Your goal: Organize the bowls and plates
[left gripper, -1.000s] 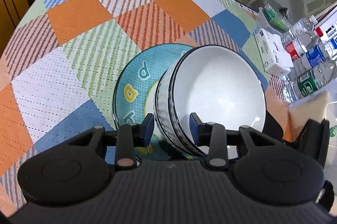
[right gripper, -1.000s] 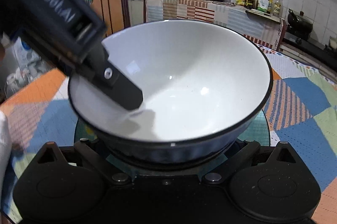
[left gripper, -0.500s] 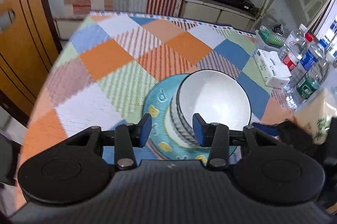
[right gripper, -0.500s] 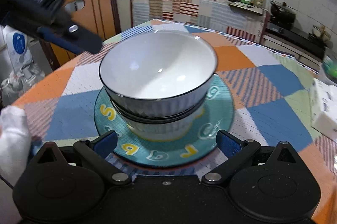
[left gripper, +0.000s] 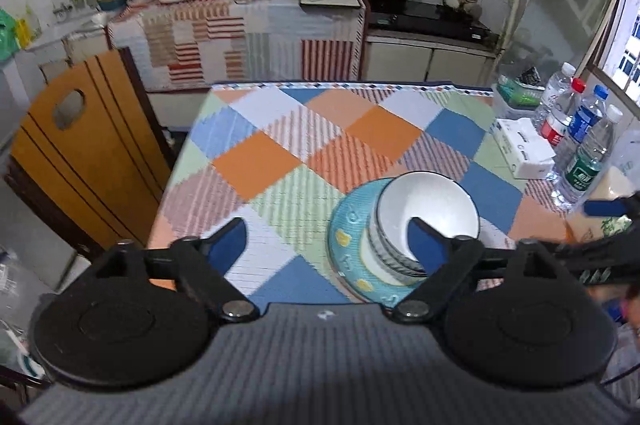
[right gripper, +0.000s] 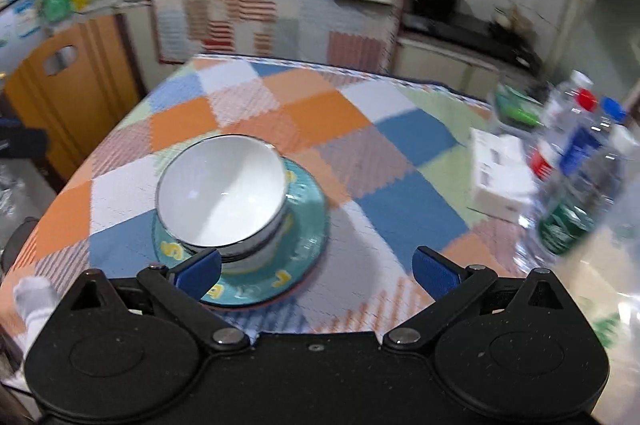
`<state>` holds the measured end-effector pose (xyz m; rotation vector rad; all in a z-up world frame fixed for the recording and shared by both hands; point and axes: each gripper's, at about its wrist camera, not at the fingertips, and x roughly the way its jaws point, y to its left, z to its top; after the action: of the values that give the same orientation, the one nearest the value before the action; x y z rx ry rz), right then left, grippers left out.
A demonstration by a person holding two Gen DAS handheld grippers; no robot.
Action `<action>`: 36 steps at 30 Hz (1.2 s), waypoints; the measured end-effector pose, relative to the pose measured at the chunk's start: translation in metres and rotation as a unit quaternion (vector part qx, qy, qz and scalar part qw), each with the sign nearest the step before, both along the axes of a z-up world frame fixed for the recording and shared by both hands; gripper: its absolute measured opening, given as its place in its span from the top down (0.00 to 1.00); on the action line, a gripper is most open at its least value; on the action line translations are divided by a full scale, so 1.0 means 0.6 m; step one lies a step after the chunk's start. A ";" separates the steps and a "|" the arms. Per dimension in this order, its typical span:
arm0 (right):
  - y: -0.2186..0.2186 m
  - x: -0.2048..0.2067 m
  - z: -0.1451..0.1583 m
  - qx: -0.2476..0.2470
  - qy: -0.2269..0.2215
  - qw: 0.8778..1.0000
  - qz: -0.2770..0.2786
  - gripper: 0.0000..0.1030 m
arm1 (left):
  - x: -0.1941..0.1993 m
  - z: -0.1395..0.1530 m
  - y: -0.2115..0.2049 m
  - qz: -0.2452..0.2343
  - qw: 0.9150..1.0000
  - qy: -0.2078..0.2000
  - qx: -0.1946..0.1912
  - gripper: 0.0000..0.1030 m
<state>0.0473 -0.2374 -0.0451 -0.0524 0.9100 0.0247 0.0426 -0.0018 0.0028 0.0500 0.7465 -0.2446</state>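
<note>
A: Where are the bowls (left gripper: 424,225)?

B: Stacked upright on the plate (left gripper: 348,245), which lies on the checked cloth (left gripper: 256,161). In the left view the stack sits at about four o'clock of the table's middle; bottles (left gripper: 580,141) stand near three.

A: And the left gripper (left gripper: 326,241)?

B: Its jaws have just been opening and now stand wide apart, above the table, with nothing between them.

A: The right gripper (right gripper: 316,271)?

B: Spread wide too, empty; the bowls (right gripper: 222,193) lie toward its ten o'clock, the plate (right gripper: 308,221) beneath them.
</note>
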 end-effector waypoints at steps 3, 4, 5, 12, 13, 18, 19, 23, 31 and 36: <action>-0.006 -0.015 0.029 0.012 -0.008 1.000 -0.020 0.00 | -0.016 0.014 0.007 0.008 1.000 -0.007 0.016 0.02; -0.005 -0.020 0.036 0.012 -0.011 1.000 -0.023 0.00 | -0.020 0.017 0.009 0.009 1.000 -0.006 0.022 0.02; -0.004 -0.027 0.046 0.011 -0.016 0.999 -0.029 0.00 | -0.024 0.018 0.009 0.010 1.000 -0.005 0.026 0.02; 0.019 -0.071 0.094 -0.009 -0.022 0.999 -0.038 0.00 | -0.042 0.019 0.003 0.013 0.998 0.023 0.065 0.02; 0.020 -0.076 0.098 -0.007 -0.019 0.999 -0.038 0.00 | -0.044 0.017 0.004 0.011 0.998 0.026 0.064 0.02; 0.025 -0.090 0.103 -0.008 0.007 0.999 -0.040 0.00 | -0.056 0.006 0.007 0.010 0.998 0.043 0.054 0.02; 0.027 -0.092 0.102 -0.013 0.010 0.999 -0.042 0.00 | -0.058 0.004 0.007 0.010 0.998 0.044 0.053 0.02; 0.031 -0.102 0.095 -0.019 0.020 0.999 -0.038 0.00 | -0.063 -0.004 0.006 0.014 0.998 0.051 0.046 0.02; 0.031 -0.117 0.081 -0.026 0.031 0.998 -0.048 0.00 | -0.073 -0.010 0.004 0.012 0.997 0.055 0.049 0.02; 0.030 -0.121 0.075 -0.022 0.036 0.998 -0.050 0.00 | -0.075 -0.015 0.001 0.013 0.997 0.057 0.047 0.02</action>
<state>-0.0256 -0.2195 -0.0003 -0.0473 0.9841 -0.0871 -0.0024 -0.0012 -0.0060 0.1161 0.8709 -0.1887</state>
